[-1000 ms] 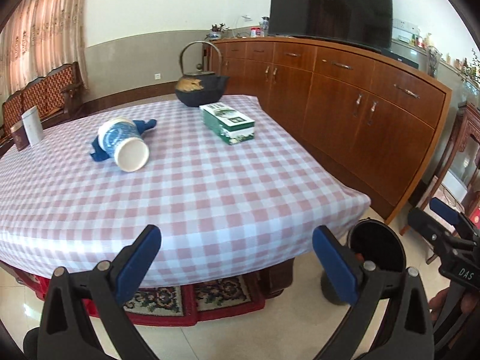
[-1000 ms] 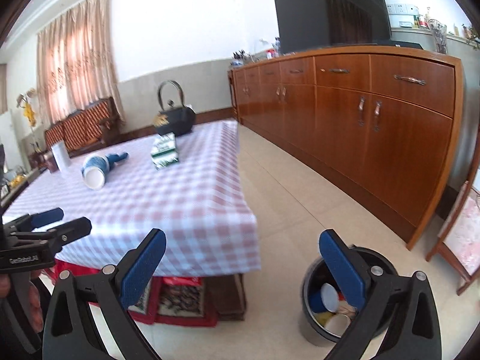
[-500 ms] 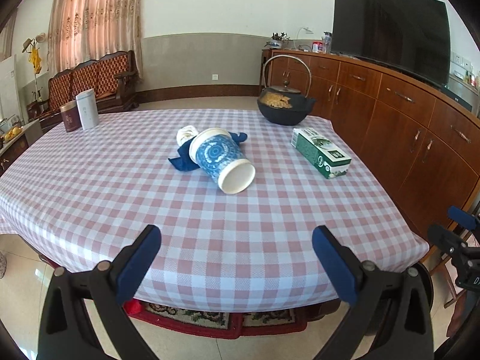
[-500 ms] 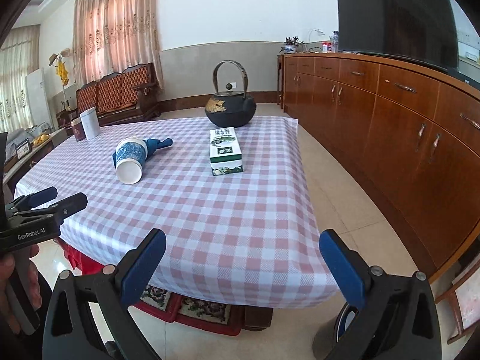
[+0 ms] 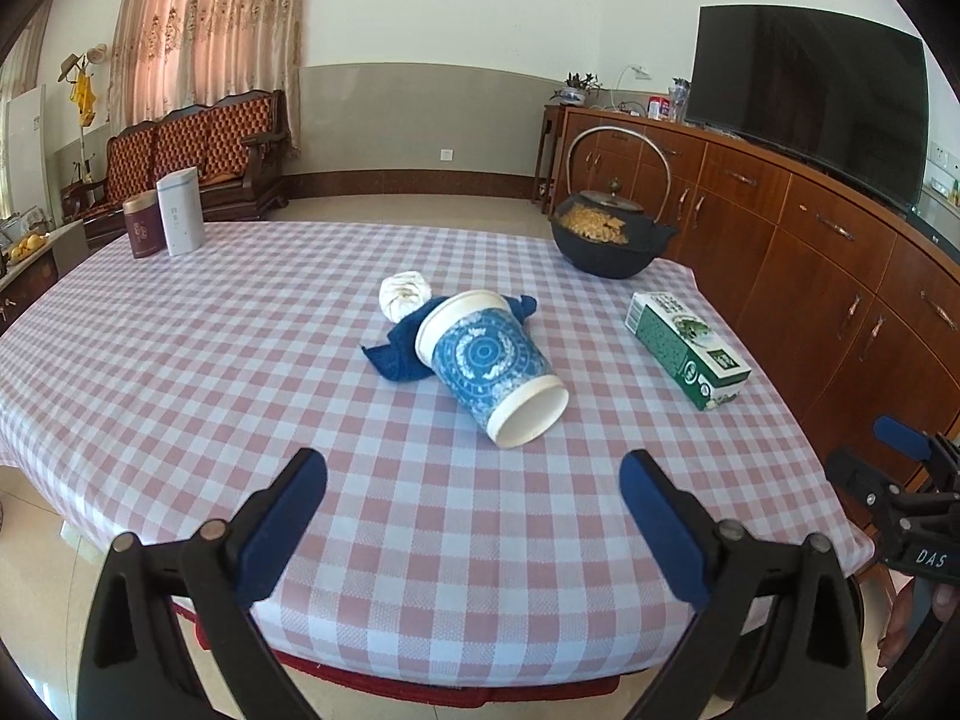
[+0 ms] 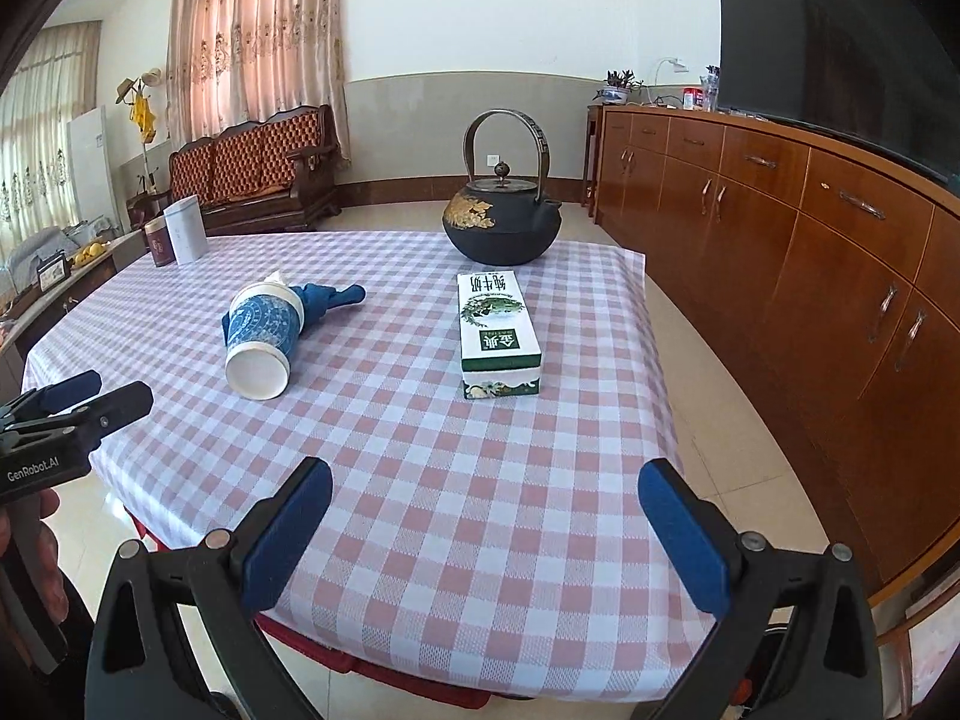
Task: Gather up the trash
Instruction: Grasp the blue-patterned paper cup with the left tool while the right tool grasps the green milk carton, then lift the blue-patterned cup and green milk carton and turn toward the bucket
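Note:
A blue patterned paper cup [image 5: 492,363] [image 6: 262,333] lies on its side on the checked table [image 5: 210,360] [image 6: 480,480], its mouth facing me. Behind it rest a crumpled blue napkin [image 5: 396,351] [image 6: 327,297] and a white paper wad [image 5: 405,294]. A green and white carton [image 5: 687,348] [image 6: 498,324] lies flat to the right. My left gripper [image 5: 471,507] hovers open over the near table edge, just short of the cup. My right gripper [image 6: 483,531] is open too, above the near right part of the table, nothing between its fingers.
A black iron teapot [image 5: 606,234] [image 6: 501,219] stands at the far right of the table. Two tins [image 5: 165,219] [image 6: 177,234] stand at the far left corner. A long wooden sideboard [image 6: 810,252] with a TV [image 5: 804,96] runs along the right wall. A wooden sofa [image 5: 198,156] is behind.
Both grippers have swung left and up from the floor bin toward the table. The cup and carton now sit closer and more central. Both stayed open.

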A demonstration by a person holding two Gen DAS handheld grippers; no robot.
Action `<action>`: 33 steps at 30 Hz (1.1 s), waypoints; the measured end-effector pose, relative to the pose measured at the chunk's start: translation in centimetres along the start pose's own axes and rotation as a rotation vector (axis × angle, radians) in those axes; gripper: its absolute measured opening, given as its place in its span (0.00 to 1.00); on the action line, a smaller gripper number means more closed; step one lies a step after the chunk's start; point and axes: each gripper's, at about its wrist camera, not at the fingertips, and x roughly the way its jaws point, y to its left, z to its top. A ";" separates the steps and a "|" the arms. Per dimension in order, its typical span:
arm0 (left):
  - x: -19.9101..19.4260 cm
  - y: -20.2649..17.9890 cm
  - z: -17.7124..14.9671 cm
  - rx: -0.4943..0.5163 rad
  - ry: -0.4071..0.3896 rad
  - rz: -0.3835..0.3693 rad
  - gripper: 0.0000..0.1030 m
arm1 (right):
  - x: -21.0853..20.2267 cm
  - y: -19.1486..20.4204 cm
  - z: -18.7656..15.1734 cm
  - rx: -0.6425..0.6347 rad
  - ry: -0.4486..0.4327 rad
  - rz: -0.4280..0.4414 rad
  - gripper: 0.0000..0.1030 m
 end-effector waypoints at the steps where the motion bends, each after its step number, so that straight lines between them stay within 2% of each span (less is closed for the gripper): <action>1: 0.5 -0.2 0.3 -0.002 0.003 -0.005 0.95 | 0.6 -0.1 0.4 -0.005 0.006 -0.003 1.00; 11: 5.8 -1.2 2.3 -0.007 0.046 0.022 0.92 | 6.8 -0.8 3.9 -0.020 0.057 0.008 0.97; 20: 9.8 -2.2 3.7 -0.004 0.143 0.054 0.90 | 13.6 -1.2 5.8 0.019 0.156 0.005 0.89; 22: 10.6 -2.7 3.7 0.018 0.166 0.067 0.86 | 15.1 -1.1 6.0 0.023 0.188 -0.004 0.87; 23: 10.8 -2.7 3.5 0.025 0.173 0.066 0.80 | 15.6 -1.1 6.0 0.026 0.196 -0.004 0.86; 24: 10.8 -2.6 3.4 0.029 0.179 0.059 0.74 | 16.1 -1.1 6.0 0.030 0.206 0.000 0.83; 26: 10.5 -2.2 3.1 0.027 0.169 0.045 0.70 | 16.6 -1.2 5.9 0.036 0.221 0.010 0.73; 27: 10.4 -2.1 3.0 0.028 0.166 0.039 0.67 | 16.8 -1.2 5.7 0.039 0.227 0.018 0.59; 28: 10.2 -1.9 3.0 0.030 0.160 0.032 0.66 | 16.9 -1.2 5.6 0.044 0.233 0.024 0.56; 33: 8.7 -1.6 2.3 0.071 0.122 0.017 0.62 | 15.7 -1.8 5.3 0.071 0.193 0.033 0.55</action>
